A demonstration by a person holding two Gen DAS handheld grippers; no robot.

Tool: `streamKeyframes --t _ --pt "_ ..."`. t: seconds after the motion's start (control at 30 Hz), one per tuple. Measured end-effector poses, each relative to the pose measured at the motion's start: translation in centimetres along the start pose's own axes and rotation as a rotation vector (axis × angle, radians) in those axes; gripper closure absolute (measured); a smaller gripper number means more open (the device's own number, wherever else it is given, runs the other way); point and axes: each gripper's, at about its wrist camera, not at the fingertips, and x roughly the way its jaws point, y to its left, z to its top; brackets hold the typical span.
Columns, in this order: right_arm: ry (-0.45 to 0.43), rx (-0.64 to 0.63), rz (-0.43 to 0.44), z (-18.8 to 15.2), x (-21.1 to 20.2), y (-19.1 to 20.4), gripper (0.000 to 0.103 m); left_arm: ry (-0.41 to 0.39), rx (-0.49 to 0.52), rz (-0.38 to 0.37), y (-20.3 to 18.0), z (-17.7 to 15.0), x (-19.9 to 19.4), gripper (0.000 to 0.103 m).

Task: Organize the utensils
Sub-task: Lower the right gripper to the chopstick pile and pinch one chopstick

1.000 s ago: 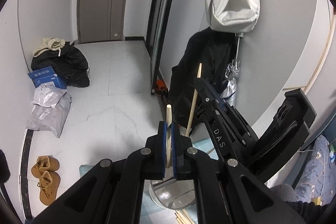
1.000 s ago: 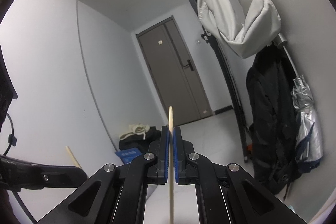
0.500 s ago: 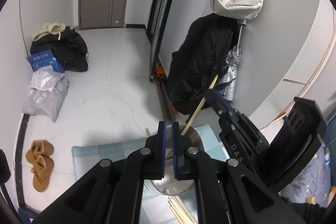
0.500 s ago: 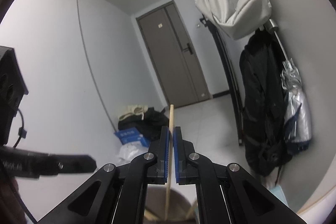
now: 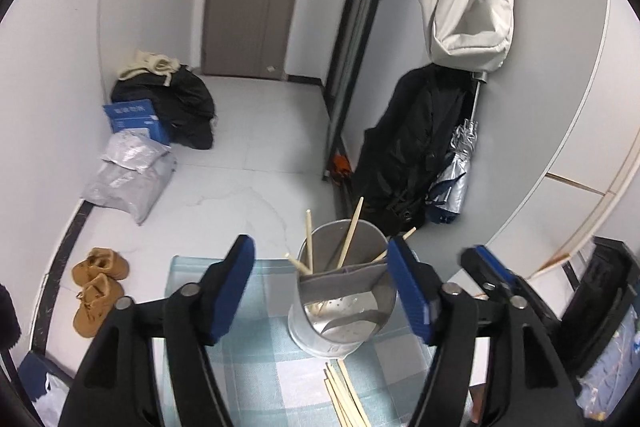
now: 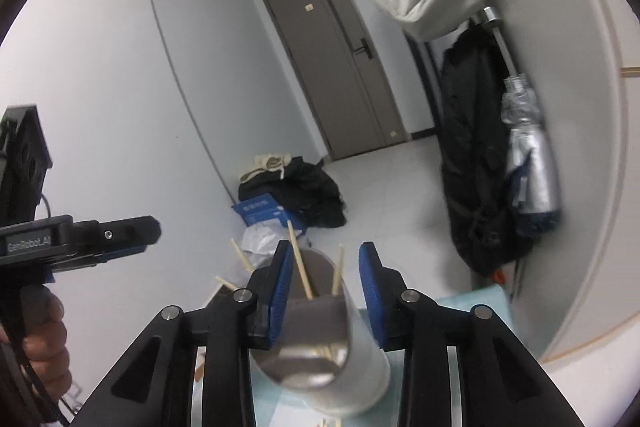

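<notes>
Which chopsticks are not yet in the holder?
The bundle of wooden chopsticks lying flat on the checked cloth, in front of the metal holder; the others stand inside.

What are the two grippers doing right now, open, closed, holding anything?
Left gripper: open, jaws just opened, holding nothing.
Right gripper: open, jaws just opened, holding nothing; chopsticks stand in the holder.

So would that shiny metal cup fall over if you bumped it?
Probably, quite easily. The cup looks tall and narrow, likely thin and light. The chopsticks lean out well above its rim, making it top-heavy. It stands on a soft cloth, which may wobble.
</notes>
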Motion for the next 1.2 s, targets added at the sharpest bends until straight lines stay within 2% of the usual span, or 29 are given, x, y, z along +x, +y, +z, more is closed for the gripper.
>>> streamKeyframes --t 0.07,0.13,0.2,0.47,0.53,0.6,0.73,0.83,1.2 --pt "-0.006 0.001 -0.006 -0.1 -2.0 0.0 0.058 -0.013 -0.008 0.024 -0.3 -0.6 -0.8 0.028" --pt "-0.016 -0.01 -0.017 -0.2 -3.5 0.2 0.057 -0.035 -0.009 0.042 -0.8 -1.1 -1.8 0.022" --pt "-0.022 -0.018 -0.029 -0.3 -5.0 0.4 0.05 -0.059 -0.005 0.052 -1.2 -1.6 -2.6 0.02" --pt "-0.028 -0.04 -0.032 -0.7 -9.5 1.7 0.046 -0.12 -0.019 0.086 -1.5 -4.1 -5.4 0.015" --pt "-0.031 -0.046 -0.035 -1.0 -10.2 2.1 0.04 -0.141 -0.018 0.102 -1.5 -4.9 -5.8 0.009" --pt "-0.02 -0.049 -0.032 -1.3 -10.7 2.4 0.038 -0.149 -0.024 0.114 -1.3 -5.6 -5.9 0.007" --pt "-0.001 -0.065 -0.028 -2.5 -11.5 3.1 0.036 -0.135 -0.039 0.12 -0.9 -7.2 -5.7 0.007" --pt "0.014 -0.067 -0.027 -3.7 -11.7 3.1 0.027 -0.129 -0.043 0.129 -0.6 -8.7 -5.4 0.007" --pt "0.163 -0.122 -0.078 -8.9 -9.5 2.1 0.026 -0.012 -0.079 0.134 0.6 -12.1 -1.4 0.006"
